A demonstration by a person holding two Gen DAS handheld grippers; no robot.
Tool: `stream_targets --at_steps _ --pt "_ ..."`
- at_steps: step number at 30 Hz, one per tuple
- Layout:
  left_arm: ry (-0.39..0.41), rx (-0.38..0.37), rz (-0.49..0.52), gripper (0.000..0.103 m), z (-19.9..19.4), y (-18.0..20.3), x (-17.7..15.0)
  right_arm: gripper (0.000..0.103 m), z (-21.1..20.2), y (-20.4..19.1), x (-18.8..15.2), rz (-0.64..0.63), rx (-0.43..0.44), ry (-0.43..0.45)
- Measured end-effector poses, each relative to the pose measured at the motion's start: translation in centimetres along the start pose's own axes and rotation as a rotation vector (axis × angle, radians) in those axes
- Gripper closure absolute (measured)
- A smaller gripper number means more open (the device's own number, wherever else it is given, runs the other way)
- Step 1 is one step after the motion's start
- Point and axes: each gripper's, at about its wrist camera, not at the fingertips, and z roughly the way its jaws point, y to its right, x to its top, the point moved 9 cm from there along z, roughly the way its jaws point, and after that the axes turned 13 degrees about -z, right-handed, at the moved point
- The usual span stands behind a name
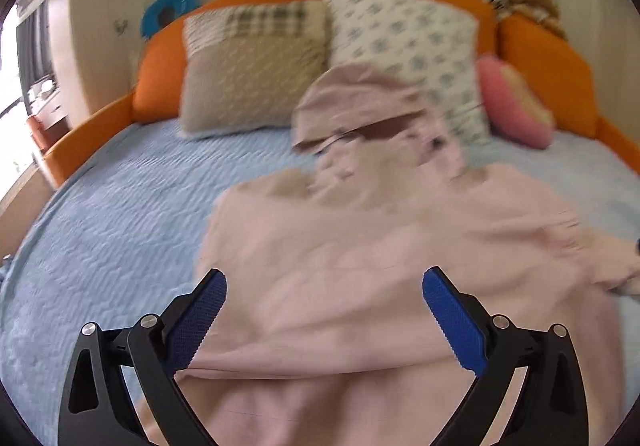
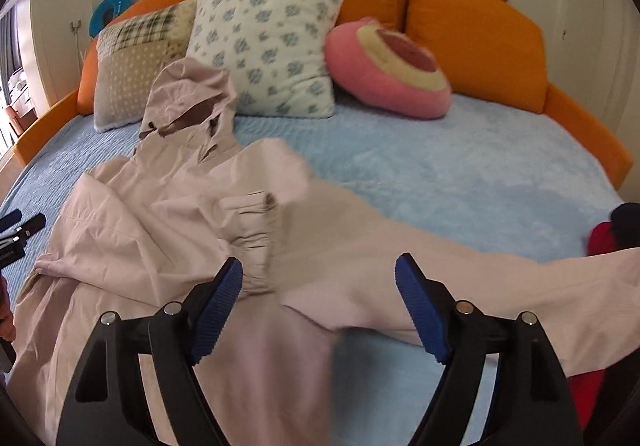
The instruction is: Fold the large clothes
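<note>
A pale pink hooded jacket [image 1: 360,246] lies spread on the blue bedspread [image 1: 112,205], hood toward the pillows. My left gripper [image 1: 324,282] is open and hovers over the jacket's lower body, holding nothing. In the right wrist view the jacket [image 2: 160,213] lies left of centre, one sleeve folded across the chest with its cuff [image 2: 252,221] in the middle, the other sleeve [image 2: 460,266] stretched to the right. My right gripper [image 2: 320,274] is open above the jacket near that sleeve's base. The left gripper's tips [image 2: 20,221] show at the left edge.
Pillows [image 2: 264,41] and a pink round cushion [image 2: 384,73] lie at the bed's head against the orange headboard [image 2: 472,41]. A red and dark garment [image 2: 604,234] lies at the right edge. The bed's orange rim [image 1: 80,141] curves round the mattress.
</note>
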Motion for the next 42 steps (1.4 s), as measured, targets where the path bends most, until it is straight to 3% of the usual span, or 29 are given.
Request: stream_targets --at_steps 3,7,10,13,19,24,27,33,37,42 --pt "0.017 -0.120 0.015 0.003 -2.4 6.7 -0.2 0.025 -2.4 3.3 -0.8 0.012 -0.052 0.006" --pt "-0.032 -0.258 0.066 0.003 -3.4 16.6 -2.5 0.025 -4.2 7.5 -2.8 0.040 -0.099 -0.012" --pt "-0.085 -0.307 0.098 0.003 -2.5 22.2 -4.7 0.025 -5.3 11.1 -5.0 0.076 -0.137 -0.029" --pt "-0.125 -0.253 0.150 0.004 0.2 26.4 -7.3 0.025 -6.5 14.8 -7.4 0.121 -0.177 -0.053" --pt "-0.202 -0.214 0.162 0.004 3.2 27.7 -10.7 0.025 -8.7 20.0 -10.6 0.165 -0.243 -0.071" --pt "-0.324 -0.162 0.195 0.003 7.2 27.6 -13.8 0.025 -9.5 22.0 -11.3 0.177 -0.271 -0.069" --pt "-0.307 -0.156 0.193 0.002 7.4 27.4 -14.2 0.025 -10.0 22.7 -11.1 0.173 -0.284 -0.064" --pt "-0.309 -0.158 0.193 0.002 7.4 27.3 -14.3 0.025 -11.3 28.1 -10.9 0.238 -0.379 -0.081" --pt "-0.304 -0.157 0.188 0.002 7.5 27.3 -14.2 0.024 -10.3 32.0 -12.5 0.300 -0.421 -0.171" --pt "-0.293 -0.160 0.188 0.002 7.4 27.3 -14.2 0.024 -8.2 33.3 -14.6 0.325 -0.410 -0.257"
